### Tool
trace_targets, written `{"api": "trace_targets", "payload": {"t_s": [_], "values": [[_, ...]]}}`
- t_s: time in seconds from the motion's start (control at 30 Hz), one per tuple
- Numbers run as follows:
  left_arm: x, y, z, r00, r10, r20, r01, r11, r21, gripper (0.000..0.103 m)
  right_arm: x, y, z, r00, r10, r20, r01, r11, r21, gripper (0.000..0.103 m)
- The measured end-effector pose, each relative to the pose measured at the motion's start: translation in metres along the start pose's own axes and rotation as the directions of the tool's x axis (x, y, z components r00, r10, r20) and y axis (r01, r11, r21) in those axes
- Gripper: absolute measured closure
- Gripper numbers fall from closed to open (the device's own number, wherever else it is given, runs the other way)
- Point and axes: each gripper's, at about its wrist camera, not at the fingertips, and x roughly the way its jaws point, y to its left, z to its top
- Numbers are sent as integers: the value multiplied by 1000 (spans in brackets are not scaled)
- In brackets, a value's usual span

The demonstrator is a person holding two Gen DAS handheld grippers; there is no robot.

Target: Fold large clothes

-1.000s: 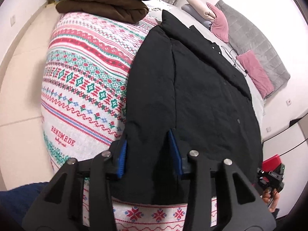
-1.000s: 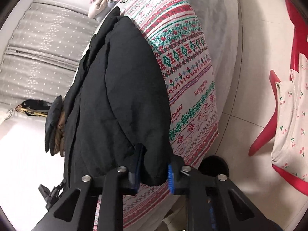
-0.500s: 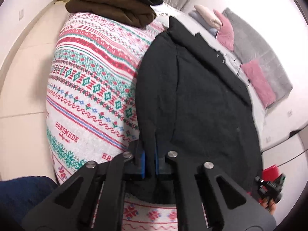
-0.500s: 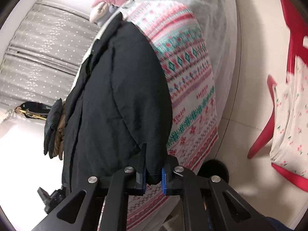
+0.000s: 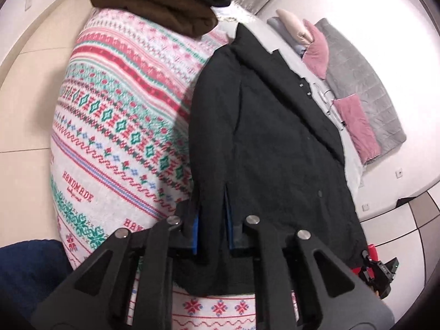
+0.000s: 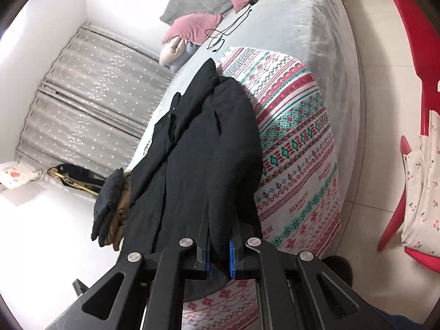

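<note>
My left gripper (image 5: 211, 224) and right gripper (image 6: 218, 243) each pinch the near hem of the black coat (image 5: 275, 143), which lies lengthwise on the patterned blanket (image 5: 115, 115). I judge both corners should rise level, hem taut, towards the collar

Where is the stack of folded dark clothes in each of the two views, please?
Left wrist view: folded clothes at top centre, on the far end of the patterned blanket.
Right wrist view: folded clothes at left-centre, beside the black coat.
Shared landmark: the black coat.
</note>
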Motion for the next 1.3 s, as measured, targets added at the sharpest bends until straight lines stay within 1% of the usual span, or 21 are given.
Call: {"api": "trace_targets", "payload": {"t_s": [0.03, 0.17, 0.3, 0.37, 0.4, 0.47, 0.53, 0.6, 0.73, 0.8, 0.87, 0.93, 1.03, 1.13, 1.23, 1.3], "values": [[-1, 1, 1, 1000, 2, -4, -2, 1000, -7, 94, -1, 1, -1, 1000, 1, 3, -2, 1000, 5, 95], [-12, 3, 7, 999, -43, 12, 44, 998, -50, 96, -10, 17, 0, 1000, 0, 25, 0, 1000, -2, 95], [-21, -5, 9, 999, -38, 35, 40, 998, -40, 97, -24, 40, 6, 998, 11, 65, -7, 998, -56, 95], [-28, -10, 10, 998, -44, 55, 45, 999, -28, 97, -23, 38, 8, 997, 17, 72, -13, 999, -47, 96], [-29, -12, 11, 997, -40, 59, 41, 999, -20, 97, -22, 32, 8, 997, 22, 72, -20, 1000, -21, 96], [-34, -17, 14, 997, -41, 72, 42, 999, -13, 97, -23, 23, 9, 996, 55, 72, -56, 998, 14, 96], [-44, -22, 20, 995, -48, 88, 49, 999, -13, 98, -29, 29, 14, 993, 77, 88, -78, 997, 7, 97], [-59, -26, 26, 992, -63, 113, 65, 998, -14, 98, -35, 38, 20, 988, 116, 99, -117, 993, 3, 97], [-88, -34, 34, 985, -85, 151, 88, 996, -19, 98, -55, 59, 31, 976, 171, 132, -169, 985, -31, 97], [-107, -37, 33, 980, -69, 185, 70, 998, 2, 98, -71, 70, 31, 969, 198, 145, -190, 980, -65, 97], [-125, -38, 32, 977, -71, 203, 71, 997, 6, 98, -89, 77, 28, 961, 226, 157, -213, 972, -95, 97], [-144, -37, 29, 977, -87, 193, 90, 996, -4, 98, -103, 82, 26, 955, 244, 168, -228, 967, -110, 97], [-169, -40, 15, 977, -99, 186, 98, 995, 19, 98, -128, 88, 20, 943, 284, 175, -264, 956, -127, 97], [-186, -40, -6, 978, -85, 191, 76, 996, 54, 98, -150, 91, 8, 937, 298, 180, -273, 950, -152, 97], [-177, -28, -20, 988, -58, 146, 53, 998, 40, 98, -159, 83, -3, 945, 274, 181, -250, 957, -144, 97], [-166, -18, -24, 993, -46, 110, 43, 999, 32, 98, -154, 72, -7, 953, 247, 176, -228, 966, -120, 97]]}}
